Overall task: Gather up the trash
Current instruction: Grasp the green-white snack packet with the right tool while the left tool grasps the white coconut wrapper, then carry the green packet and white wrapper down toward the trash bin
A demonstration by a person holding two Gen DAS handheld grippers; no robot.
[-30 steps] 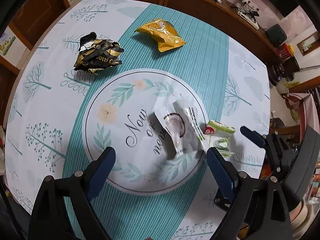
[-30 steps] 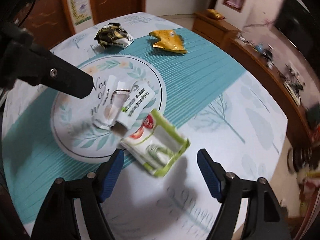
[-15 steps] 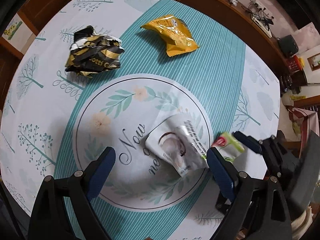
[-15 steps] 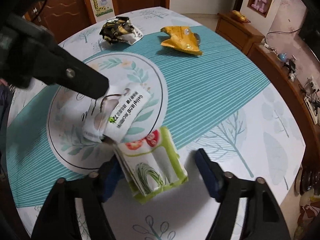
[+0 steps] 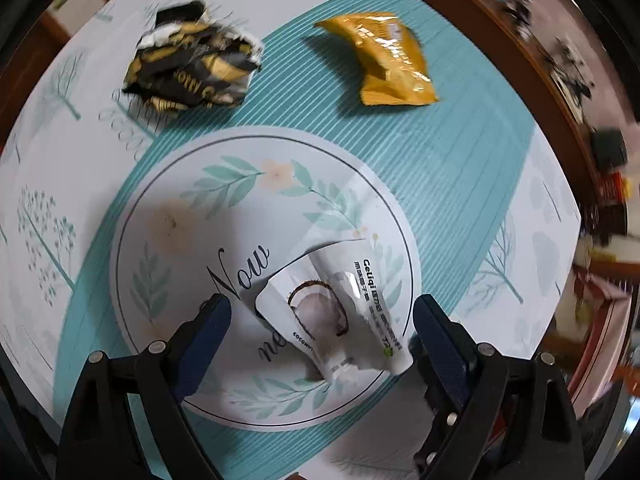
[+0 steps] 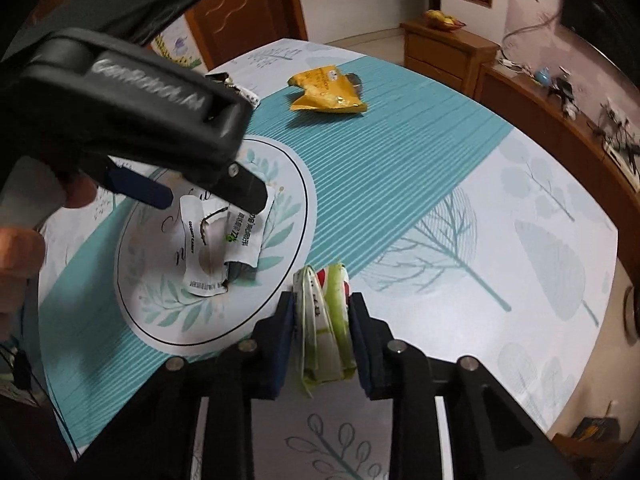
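Note:
A white coconut-candy wrapper (image 5: 332,320) lies crumpled on the round print of the tablecloth (image 5: 460,168). My left gripper (image 5: 322,308) hangs open just above it, with one finger on each side and neither touching. The same wrapper (image 6: 212,240) shows in the right wrist view under the left gripper (image 6: 208,200). My right gripper (image 6: 320,304) is closing on a green and white wrapper (image 6: 324,320), which stands folded upright with both pads pressing on it. A black and gold wrapper (image 5: 192,68) and a yellow snack bag (image 5: 392,60) lie farther back.
The yellow bag (image 6: 326,90) sits on the teal stripe beyond the print. A wooden sideboard (image 6: 560,92) with cables runs along the table's far right side. A person's hand (image 6: 16,248) holds the left gripper at the left edge. A wooden door (image 6: 236,8) is behind.
The right jaws came together on the green wrapper, which went from flat to squeezed upright. The left gripper sank toward the white wrapper and rolled, staying open.

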